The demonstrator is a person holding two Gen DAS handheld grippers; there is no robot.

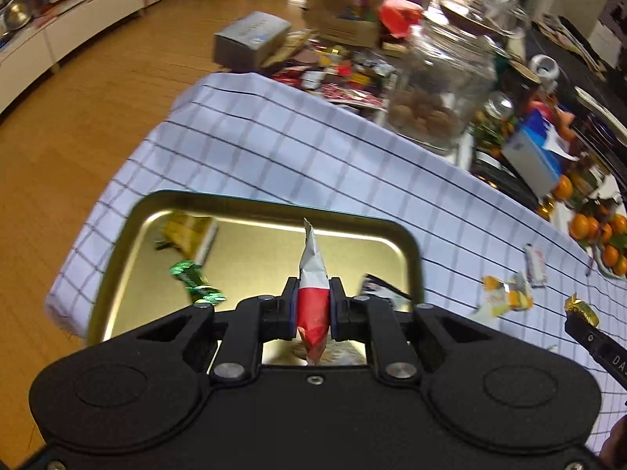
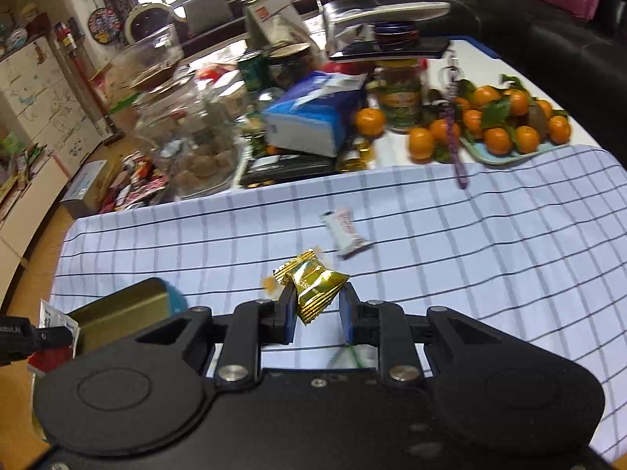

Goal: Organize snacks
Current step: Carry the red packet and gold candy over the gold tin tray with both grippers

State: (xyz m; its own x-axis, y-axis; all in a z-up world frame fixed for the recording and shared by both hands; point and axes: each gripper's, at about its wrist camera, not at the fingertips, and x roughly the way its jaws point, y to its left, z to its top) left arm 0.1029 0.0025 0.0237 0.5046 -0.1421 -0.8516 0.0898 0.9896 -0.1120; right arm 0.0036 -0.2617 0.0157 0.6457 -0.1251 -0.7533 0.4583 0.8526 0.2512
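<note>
The left gripper [image 1: 313, 305] is clamped on a red-and-white snack packet [image 1: 311, 274], which stands upright between the pads, above the near half of the gold tin tray [image 1: 250, 201]. The tray already holds a green-wrapped candy [image 1: 194, 280] at 9 o'clock of the packet, a yellow packet [image 1: 188, 235] at 10 o'clock, and a dark item, too blurred to identify, at 3 o'clock by the tray's right rim.

The right gripper [image 2: 317, 307] is clamped on a gold-wrapped candy [image 2: 313, 284] and hangs over the checked cloth [image 2: 470, 243] on the bench, with the tray [image 2: 125, 305] at its 9 o'clock.

Step in hand, as judged: deposit both snacks in the tray. Bring the left packet low over a bare patch of the tray floor before releasing, so it falls flat and does not bounce over the rim. Hold the right gripper clear until the left has released, since both share the same tray.

Farther out on the cloth, a white bar [image 2: 347, 233] lies at 12 o'clock of the right gripper, and an orange-and-white wrapper [image 1: 505, 297] lies loose. Both remain to be collected. Beyond the cloth edge stand a glass jar [image 1: 435, 90] of brown pieces and a dish of tangerines [image 2: 505, 125]; keep clear of them.
</note>
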